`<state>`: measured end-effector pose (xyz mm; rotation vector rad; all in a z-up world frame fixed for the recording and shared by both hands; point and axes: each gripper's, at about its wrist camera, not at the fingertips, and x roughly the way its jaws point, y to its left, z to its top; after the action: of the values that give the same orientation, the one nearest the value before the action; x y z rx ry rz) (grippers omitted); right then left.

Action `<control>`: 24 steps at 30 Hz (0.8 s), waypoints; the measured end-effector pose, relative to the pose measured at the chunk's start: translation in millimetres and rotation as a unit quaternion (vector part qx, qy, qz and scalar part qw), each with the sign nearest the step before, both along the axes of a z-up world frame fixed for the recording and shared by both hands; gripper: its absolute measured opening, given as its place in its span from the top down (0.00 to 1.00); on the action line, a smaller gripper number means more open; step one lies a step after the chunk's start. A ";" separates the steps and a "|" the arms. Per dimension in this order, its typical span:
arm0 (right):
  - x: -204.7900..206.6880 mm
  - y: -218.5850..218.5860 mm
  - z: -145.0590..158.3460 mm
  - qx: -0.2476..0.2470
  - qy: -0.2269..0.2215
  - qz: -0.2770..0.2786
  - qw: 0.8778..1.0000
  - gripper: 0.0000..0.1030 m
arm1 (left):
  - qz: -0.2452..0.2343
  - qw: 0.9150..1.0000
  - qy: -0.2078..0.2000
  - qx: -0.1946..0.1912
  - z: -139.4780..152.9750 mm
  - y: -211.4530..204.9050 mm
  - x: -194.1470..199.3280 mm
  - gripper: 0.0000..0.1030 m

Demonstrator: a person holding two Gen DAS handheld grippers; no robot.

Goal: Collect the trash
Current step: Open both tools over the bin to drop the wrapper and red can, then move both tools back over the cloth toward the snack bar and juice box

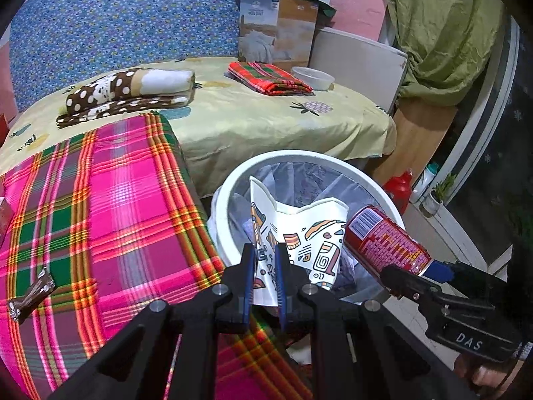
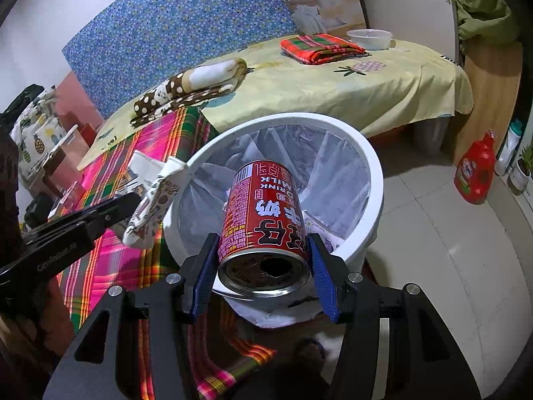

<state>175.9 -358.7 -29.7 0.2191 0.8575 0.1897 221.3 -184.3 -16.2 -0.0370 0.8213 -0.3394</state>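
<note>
both grippers loaded, held over the bin

left gripper (image 1: 266,280) points forward and down toward the white trash bin (image 1: 333,158). its jaws are pinched tight on the edge of a crumpled paper cup (image 1: 299,233), white with coloured doodles. the cup's flattened body sticks out past the fingertips and hangs over the near-left part of the bin's mouth. in the right wrist view the same cup (image 2: 156,196) sits at the bin's left rim.

right gripper (image 2: 263,263) also tilts downward at the bin (image 2: 373,180). its blue pads (image 2: 321,273) clamp a red milk can (image 2: 263,213) from both sides, near the can's opened end, which faces the camera. the far end of the can reaches over the bin's opening. in the left wrist view the can (image 1: 383,240) lies tilted over the bin's right rim, and part of a hand (image 1: 483,371) shows behind the gripper body.

bin is lined with a clear bag (image 2: 333,166) and stands on the floor against a bed with a pink plaid blanket (image 1: 100,206). a brown wrapper (image 1: 31,295) lies on the blanket, well apart from the bin.
</note>
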 end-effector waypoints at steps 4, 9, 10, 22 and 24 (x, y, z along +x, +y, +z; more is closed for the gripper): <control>3.5 0.2 -1.9 -0.004 0.006 0.004 1.000 0.47 | -0.006 1.000 0.006 0.002 -4.9 -5.7 5.8 0.88; 7.7 -2.9 -6.7 -0.007 0.018 0.004 1.000 0.47 | -0.017 1.000 0.013 0.005 -10.7 -13.5 12.6 0.88; 7.9 -3.9 -7.4 -0.006 0.019 0.004 1.000 0.47 | -0.019 1.000 0.015 0.005 -11.9 -15.3 13.4 0.87; 3.2 -9.7 -1.4 -0.002 0.006 -0.011 1.000 0.45 | -0.029 0.999 0.026 -0.005 -18.0 -21.1 17.0 0.74; 1.7 -11.6 1.0 0.000 0.001 -0.015 1.000 0.44 | -0.029 0.999 0.024 -0.007 -16.3 -19.8 15.3 0.74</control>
<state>177.6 -370.4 -28.7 0.2327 0.8551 0.1615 236.5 -204.1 -32.4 -0.0350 0.8677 -0.3998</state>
